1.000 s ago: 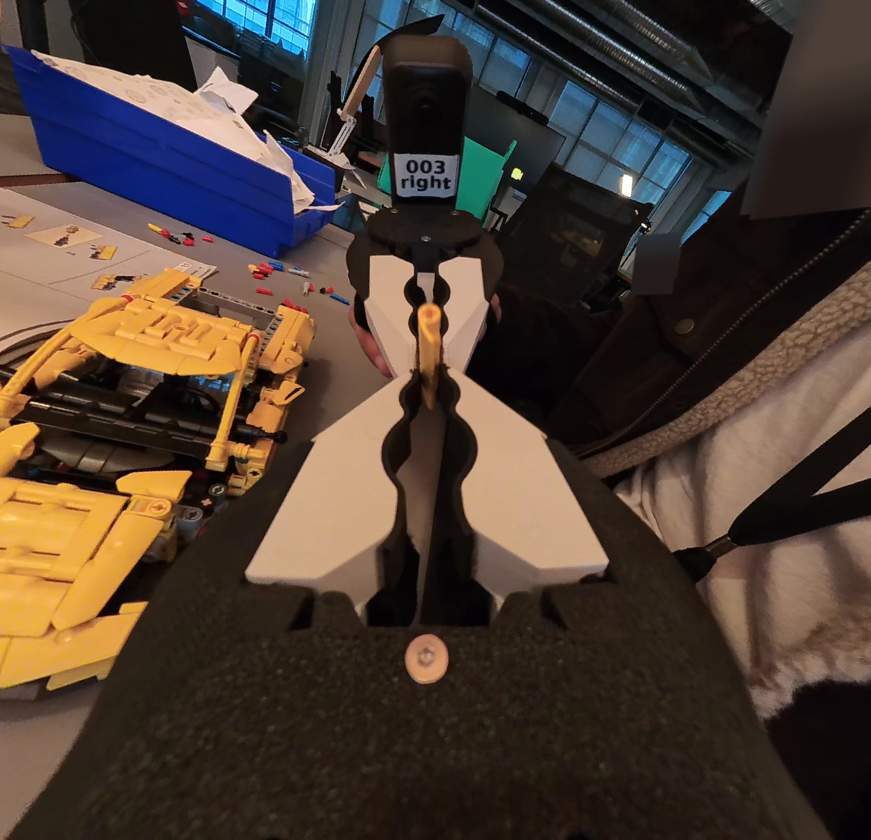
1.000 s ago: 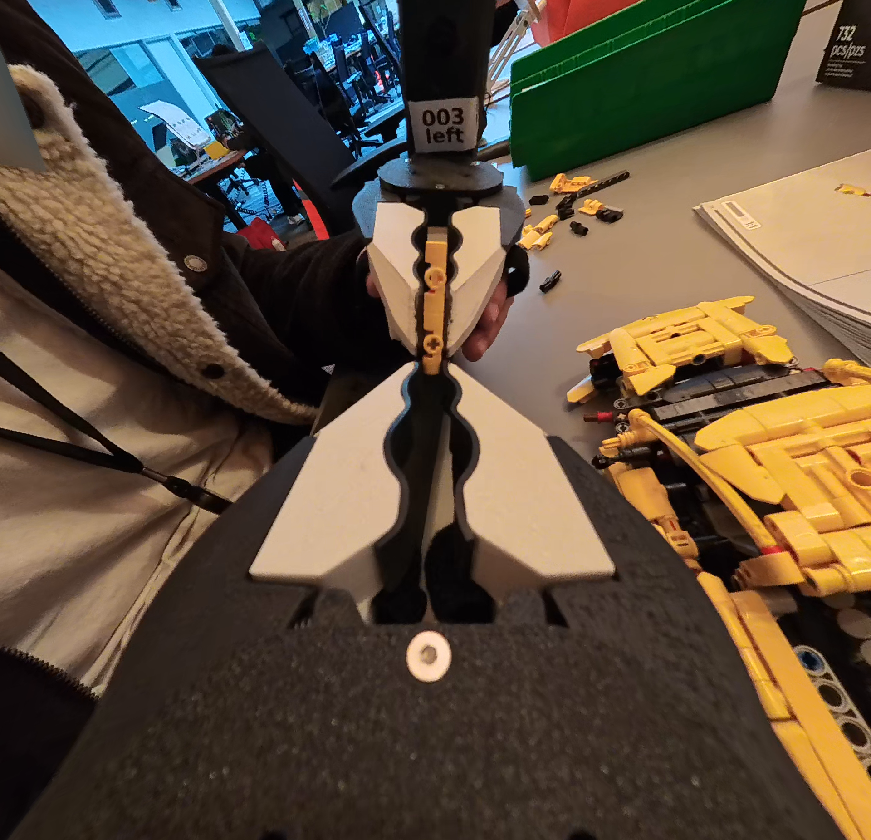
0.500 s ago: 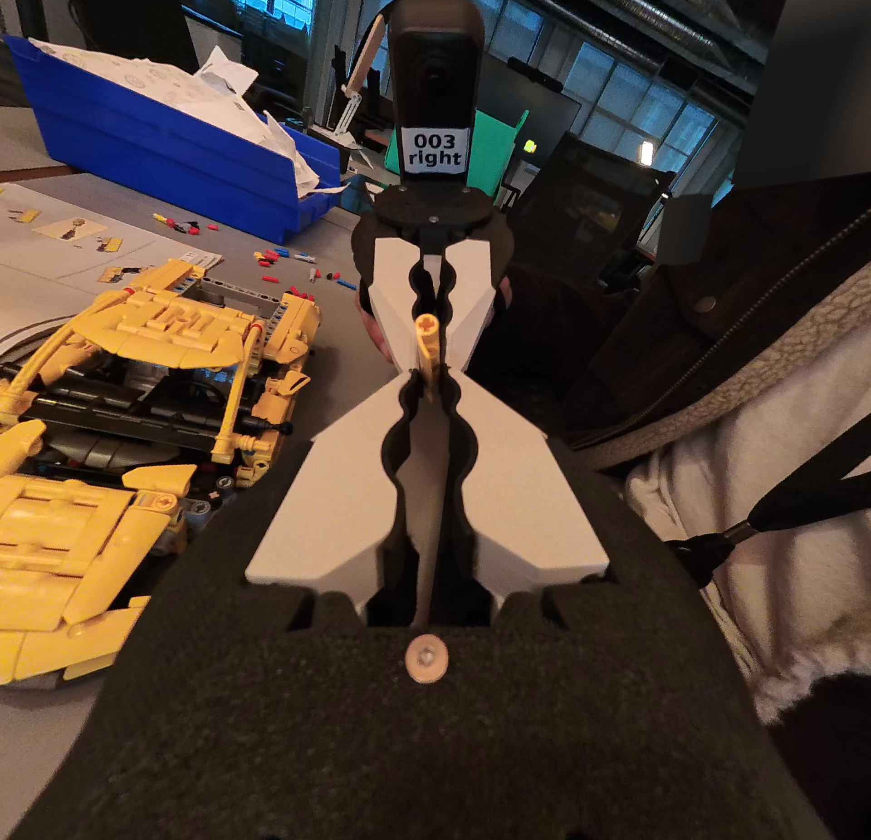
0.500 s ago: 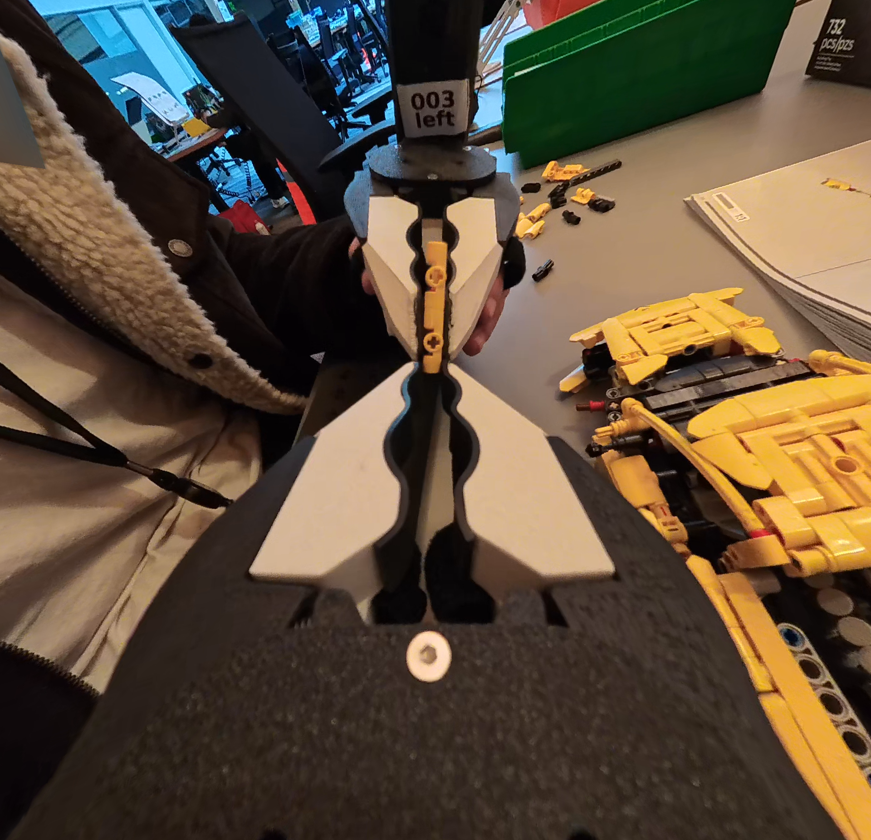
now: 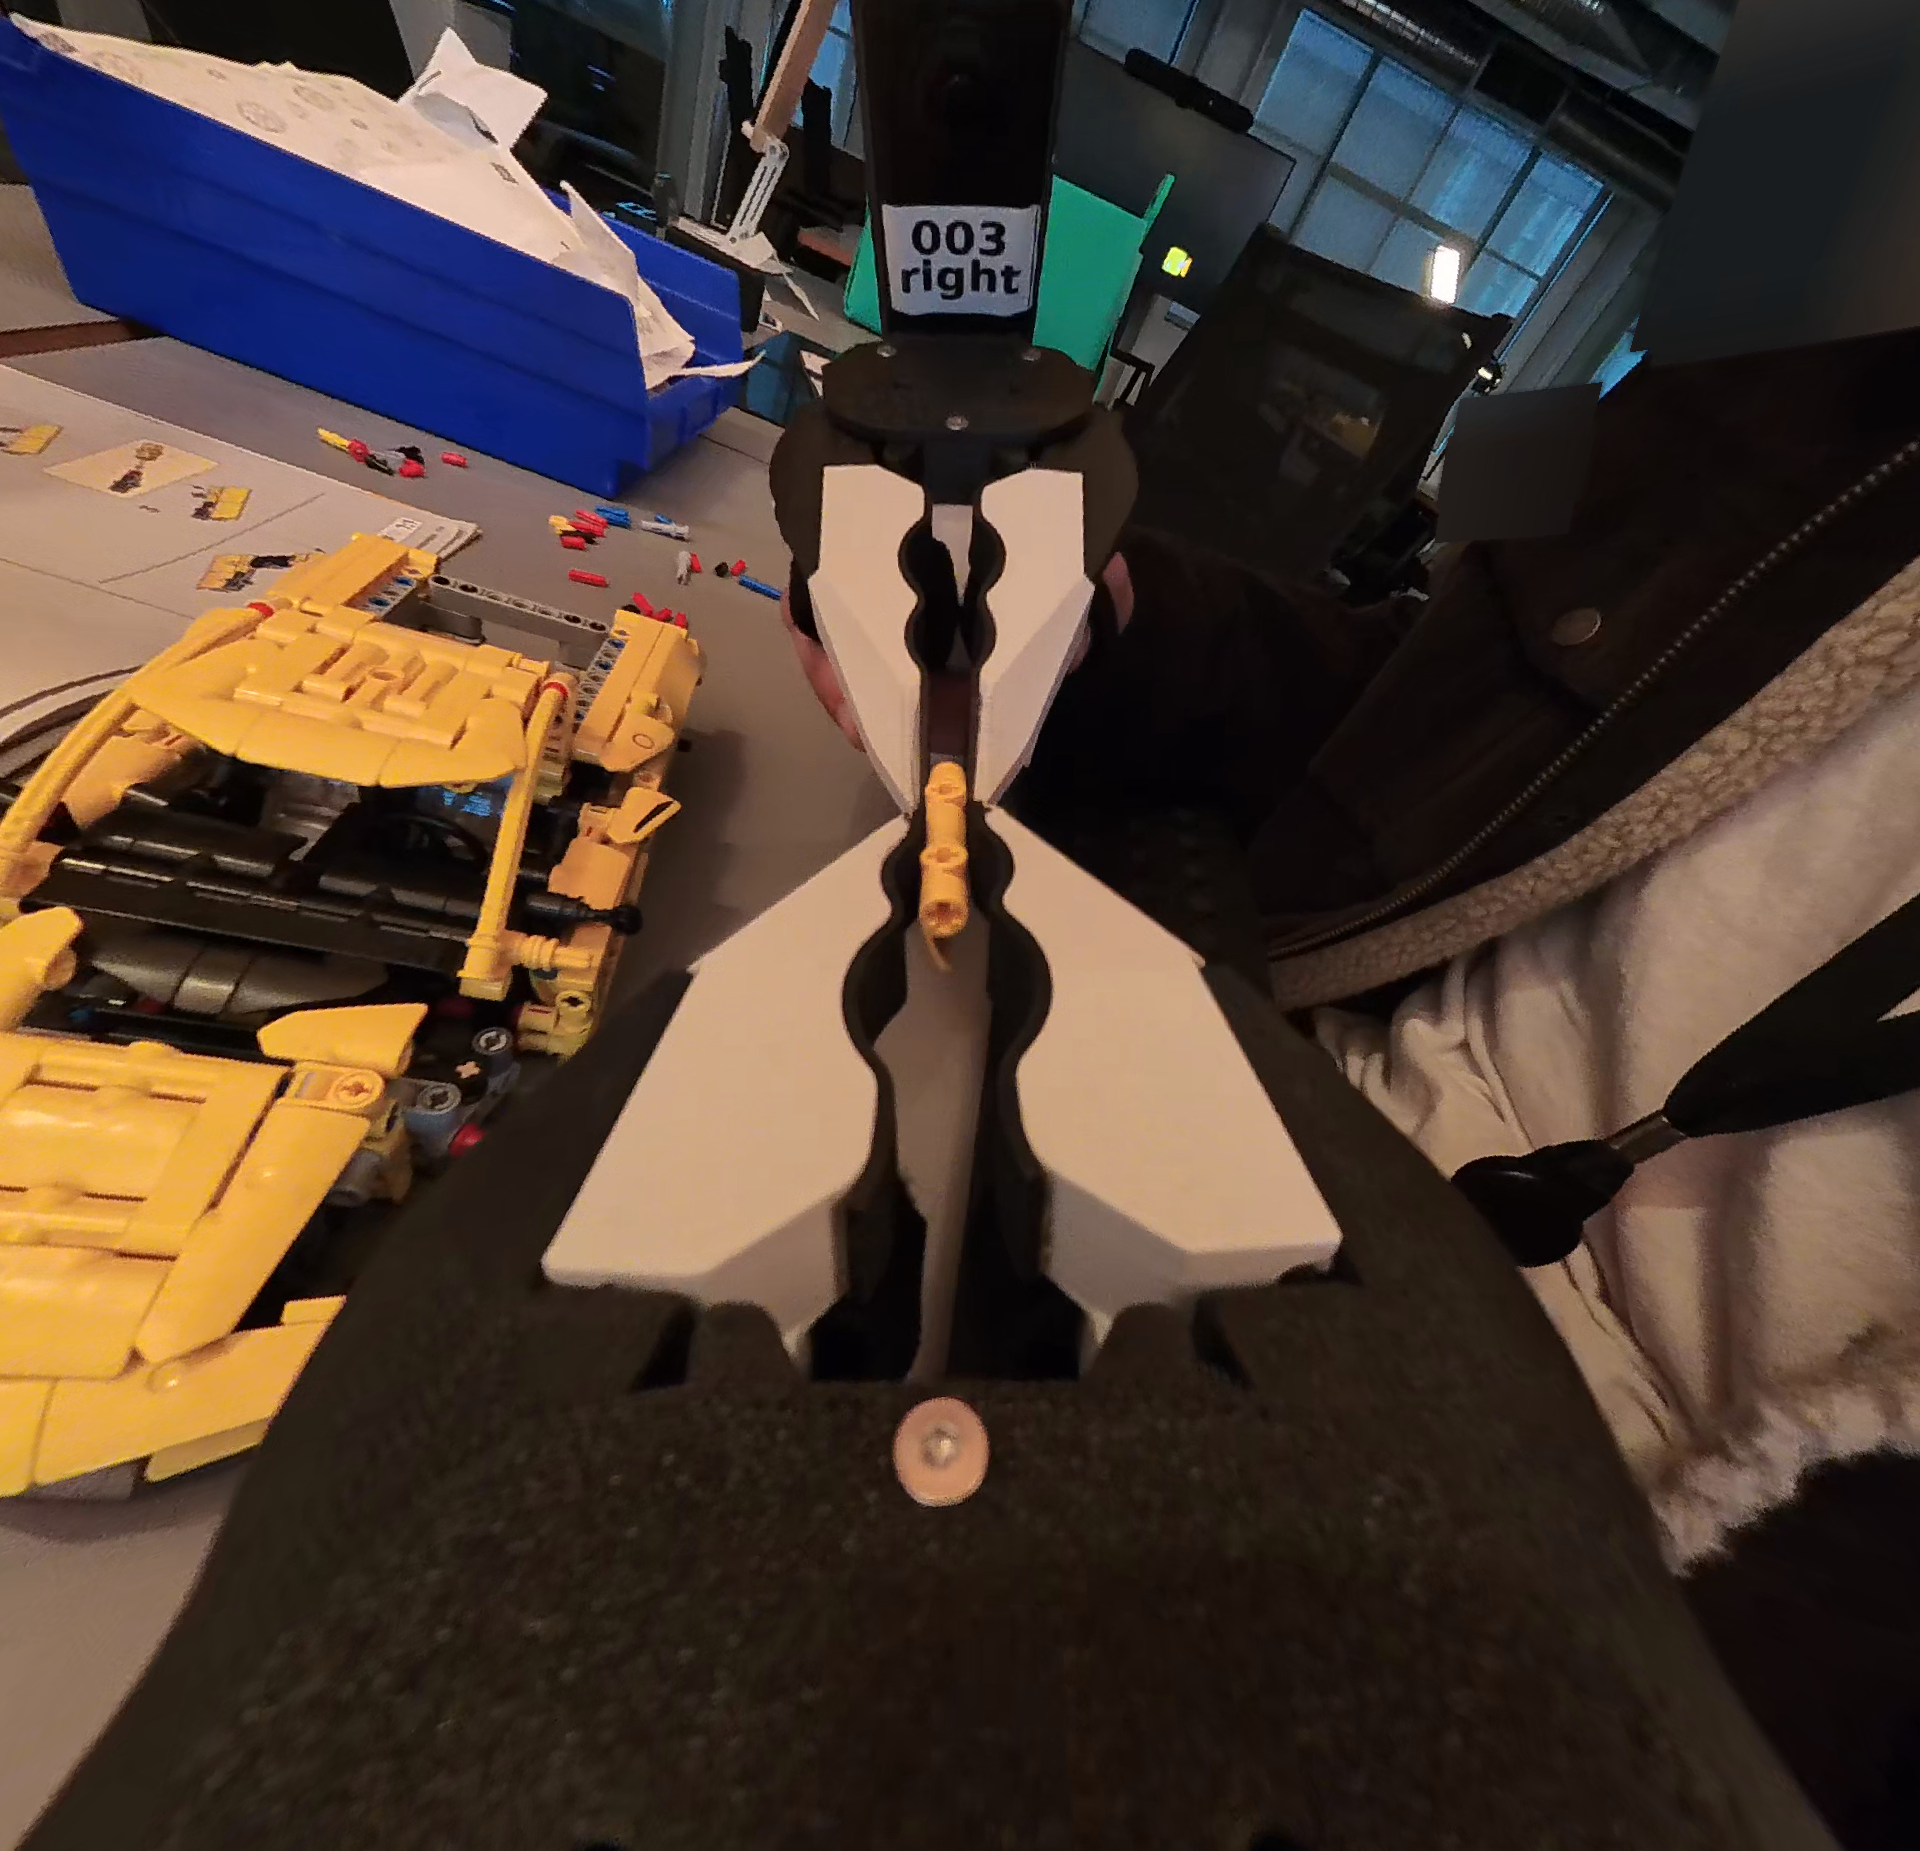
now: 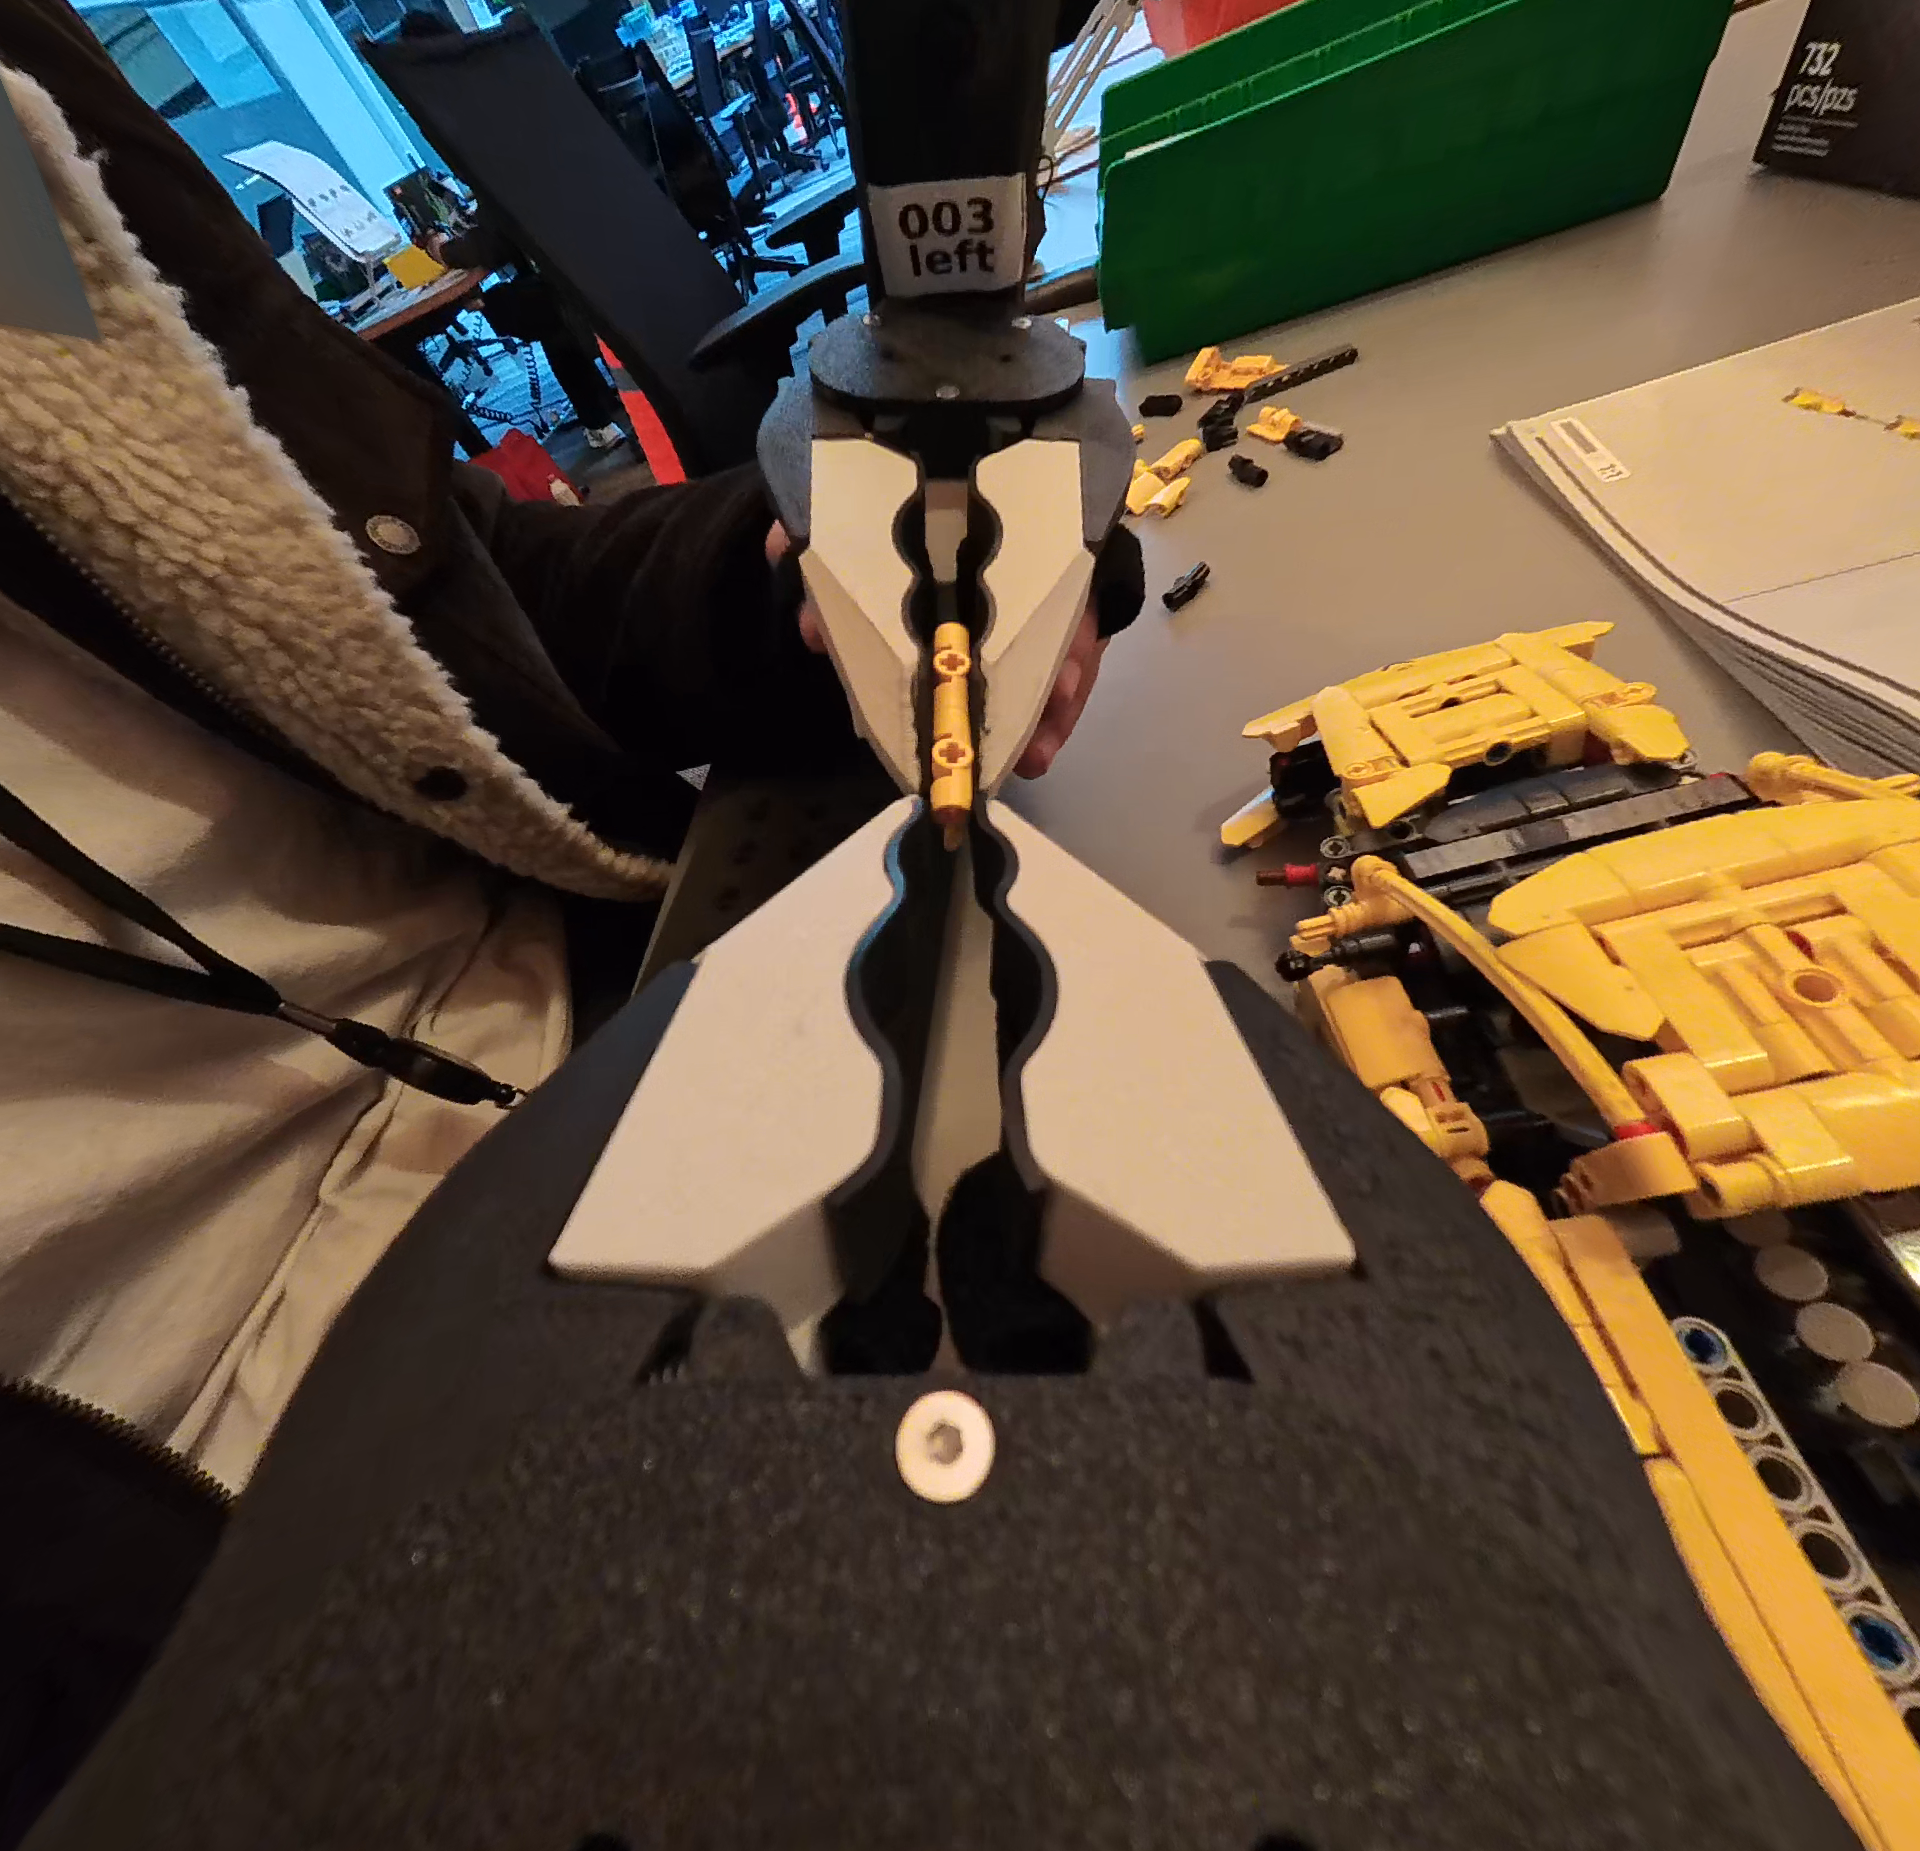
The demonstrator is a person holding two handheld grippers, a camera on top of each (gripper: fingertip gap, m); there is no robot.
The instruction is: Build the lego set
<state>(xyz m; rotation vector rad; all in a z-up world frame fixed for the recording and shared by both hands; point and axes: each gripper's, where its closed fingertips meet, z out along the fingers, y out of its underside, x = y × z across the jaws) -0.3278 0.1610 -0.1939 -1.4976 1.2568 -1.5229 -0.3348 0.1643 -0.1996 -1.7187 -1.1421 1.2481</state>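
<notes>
The small yellow lego connector point(image 5: 943, 861) is pinched between the tips of the left gripper point(image 5: 948, 845), up in the air beside the table point(image 5: 717, 679). The right gripper point(image 6: 951, 814) is pointed tip to tip at it, jaws nearly closed; whether the piece's end is gripped there too can't be told. The yellow lego car point(image 5: 312, 762) is parked just beside, with loose pieces point(image 6: 1226, 430) scattered near a green bin point(image 6: 1403, 139).
</notes>
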